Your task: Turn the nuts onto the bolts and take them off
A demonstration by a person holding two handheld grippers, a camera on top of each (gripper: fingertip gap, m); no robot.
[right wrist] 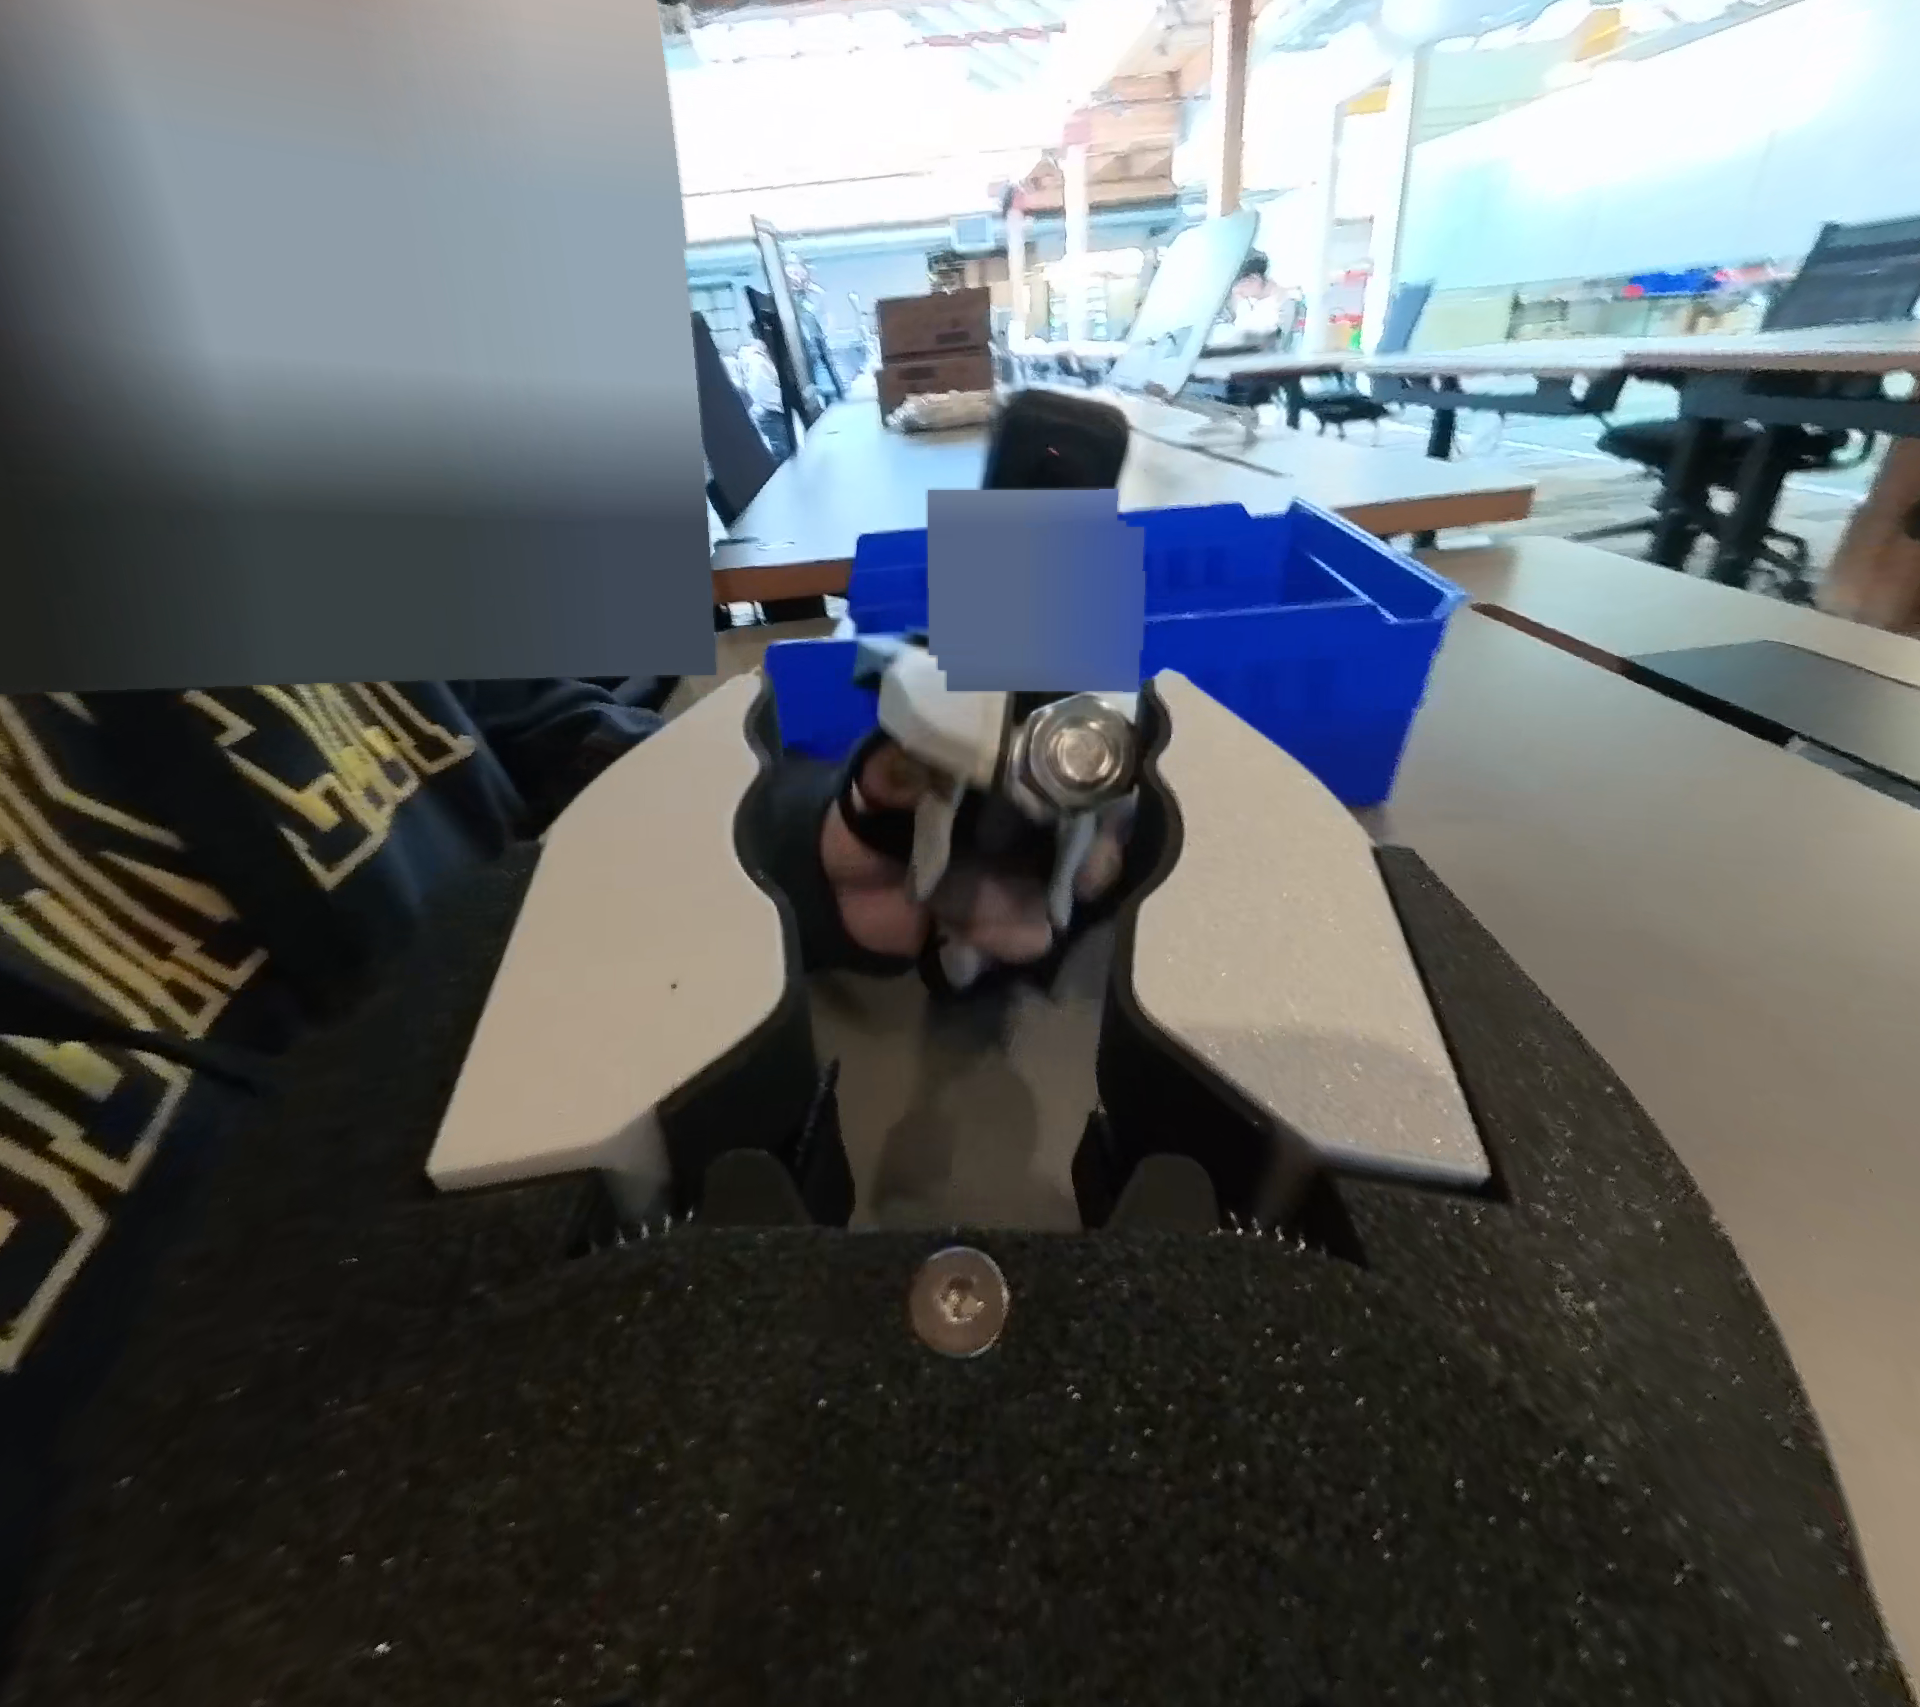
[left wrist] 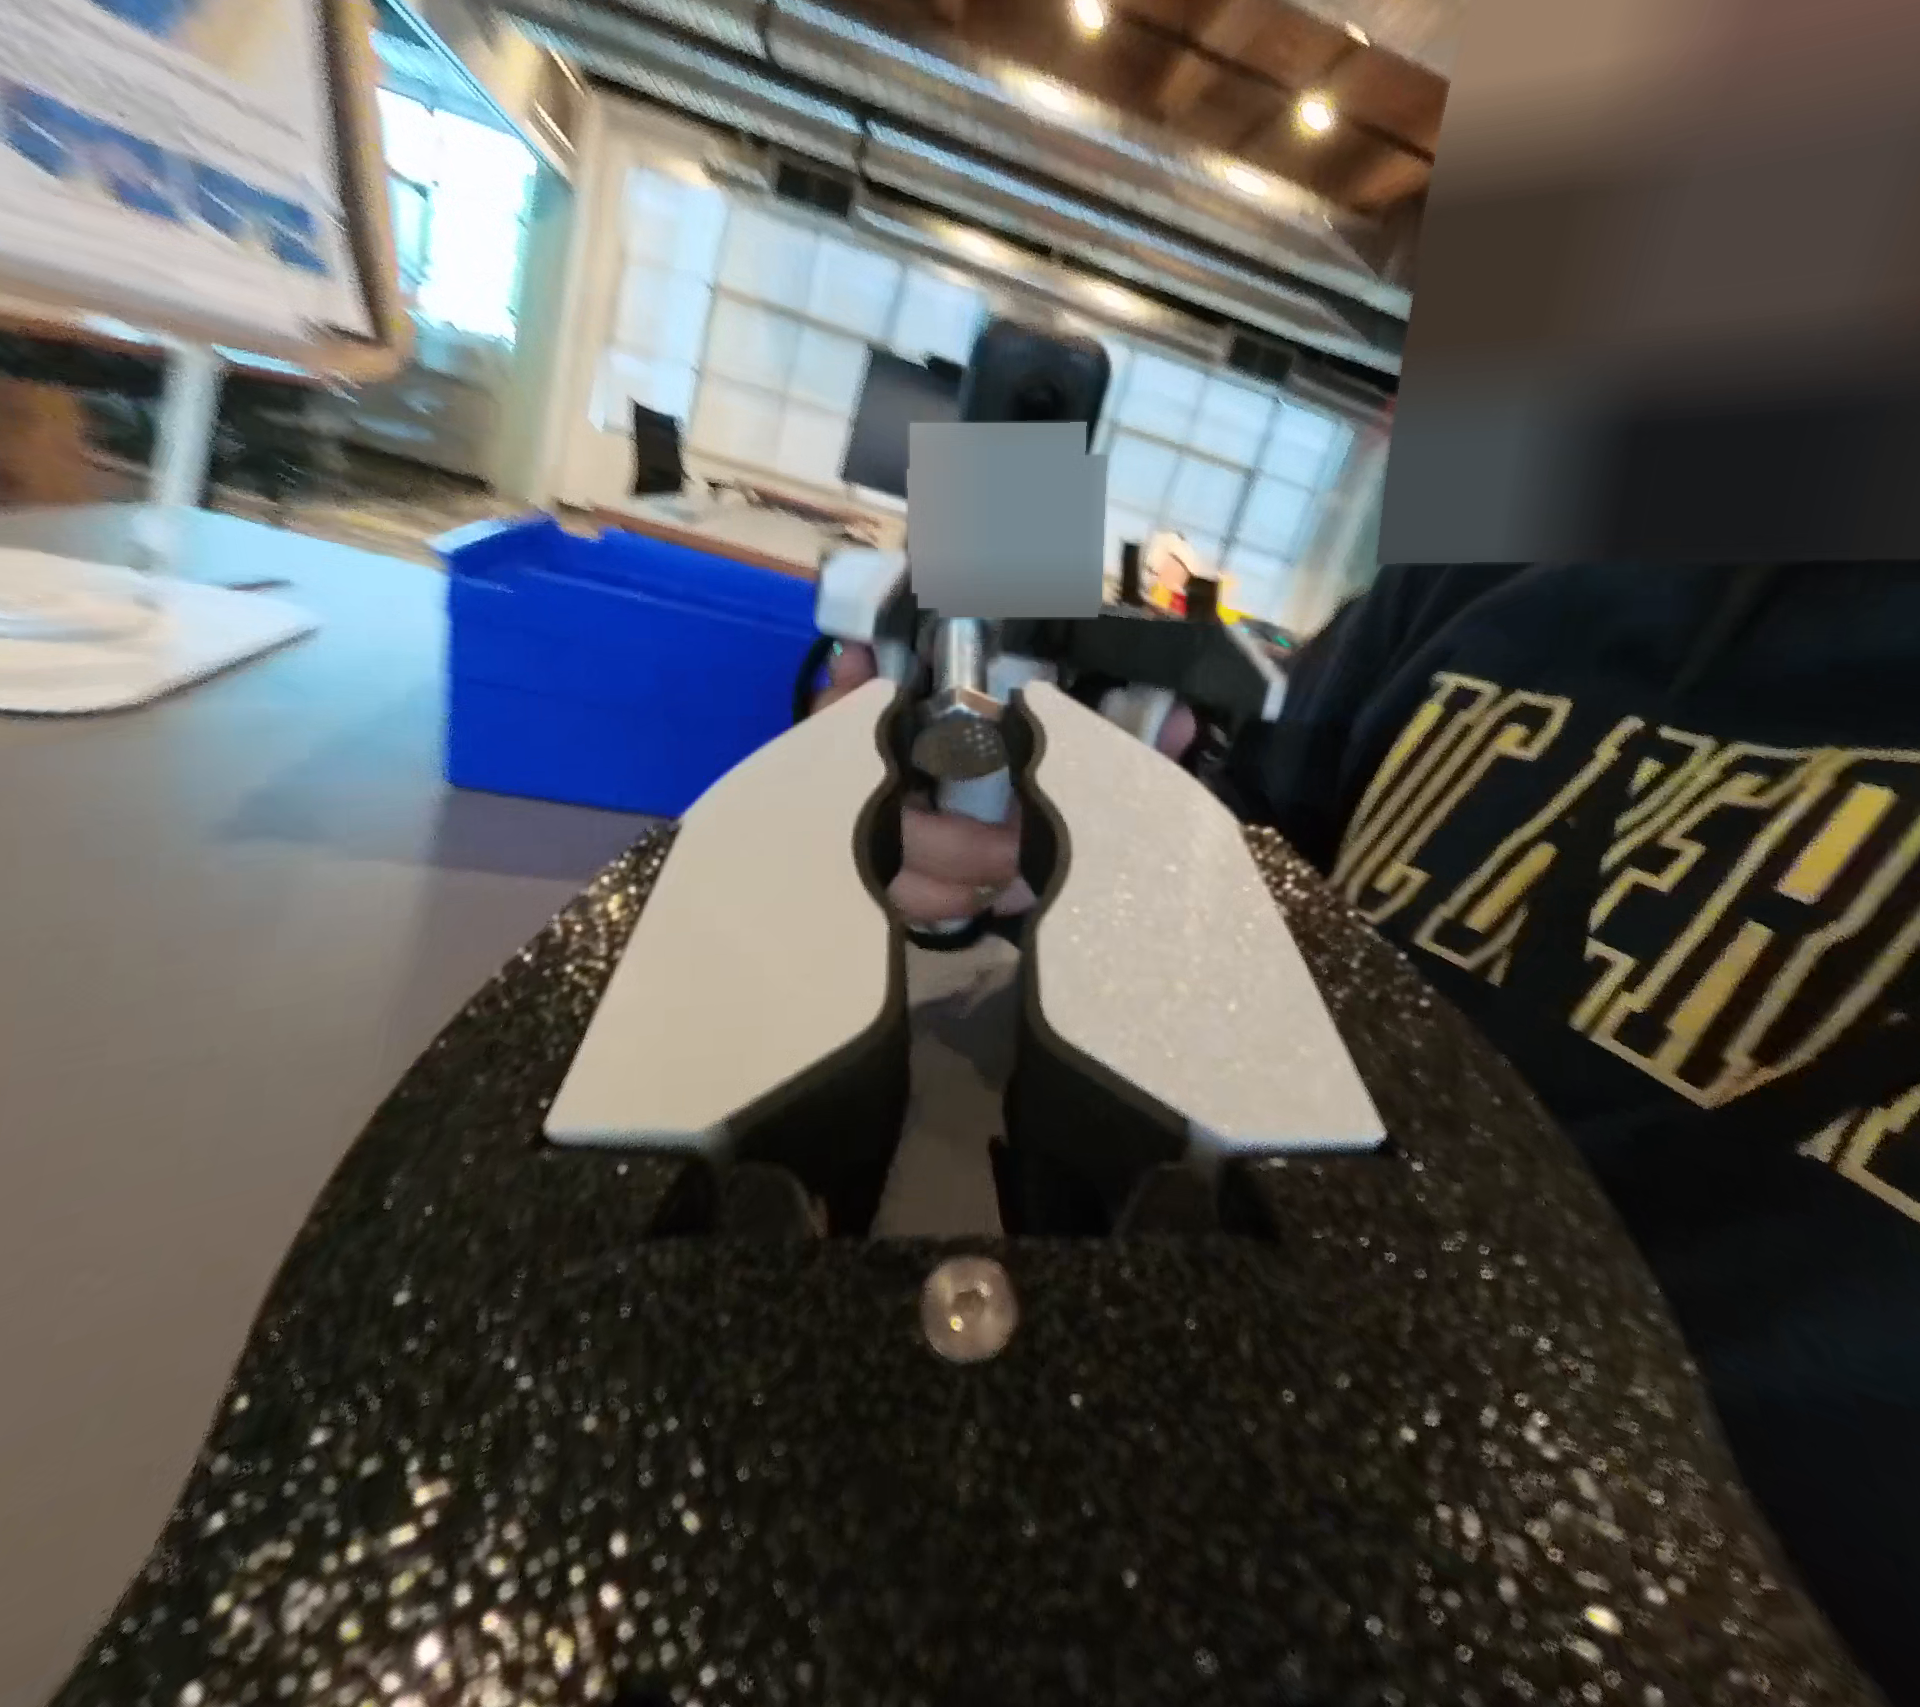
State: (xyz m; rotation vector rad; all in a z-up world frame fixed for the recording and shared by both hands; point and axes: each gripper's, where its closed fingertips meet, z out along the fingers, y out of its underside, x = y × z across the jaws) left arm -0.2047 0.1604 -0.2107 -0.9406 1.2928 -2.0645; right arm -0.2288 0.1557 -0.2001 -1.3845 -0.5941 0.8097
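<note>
My left gripper [left wrist: 956,701] is shut on a silver bolt [left wrist: 956,751], pinching it near its head at the fingertips. The shaft points away toward the right gripper, whose white finger [left wrist: 857,595] shows just beyond. In the right wrist view the bolt's end faces the camera with a hex nut [right wrist: 1075,758] threaded on it. My right gripper [right wrist: 956,691] has its jaws spread wider than the nut; the nut sits between the tips, close against the right-hand finger. The left gripper's white fingers [right wrist: 935,722] and the hand holding it show behind the nut.
A blue plastic bin [left wrist: 623,670] [right wrist: 1299,649] stands on the grey table [left wrist: 208,930] [right wrist: 1610,878] just behind the grippers. A person in a dark sweatshirt [left wrist: 1558,826] [right wrist: 208,826] sits close by. A white stand base [left wrist: 125,639] is far left; a dark flat pad [right wrist: 1787,691] is far right. Both grippers' tips are close together, under 4 cm apart.
</note>
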